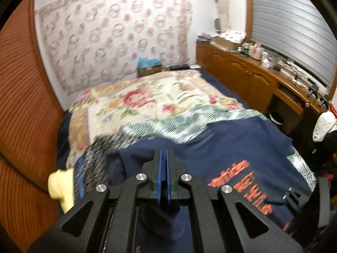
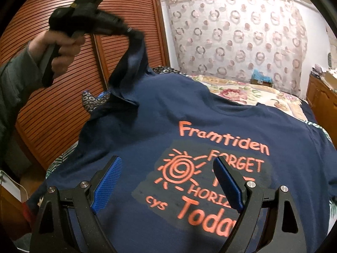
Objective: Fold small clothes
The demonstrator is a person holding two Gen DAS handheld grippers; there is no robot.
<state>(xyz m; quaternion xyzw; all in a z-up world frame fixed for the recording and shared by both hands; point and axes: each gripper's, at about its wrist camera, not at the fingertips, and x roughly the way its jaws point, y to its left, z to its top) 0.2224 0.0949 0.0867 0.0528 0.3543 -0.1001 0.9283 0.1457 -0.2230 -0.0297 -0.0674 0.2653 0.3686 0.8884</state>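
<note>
Bedroom with a floral bed (image 1: 134, 105); a navy T-shirt (image 2: 210, 126) lies spread on it. Left gripper (image 2: 134, 34) is clamped on the lifted sleeve (image 2: 130, 63); right gripper (image 2: 168, 181) hovers wide apart above the print. Sleeve fold seems underway; next, carry it inward and lay it flat.

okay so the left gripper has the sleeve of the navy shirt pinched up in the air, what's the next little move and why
Probably carry the sleeve inward across the navy shirt and lay it on the chest print. The left gripper is shut on the sleeve, which is lifted clear of the bed, while the right gripper hovers open over the print, holding nothing.
</note>
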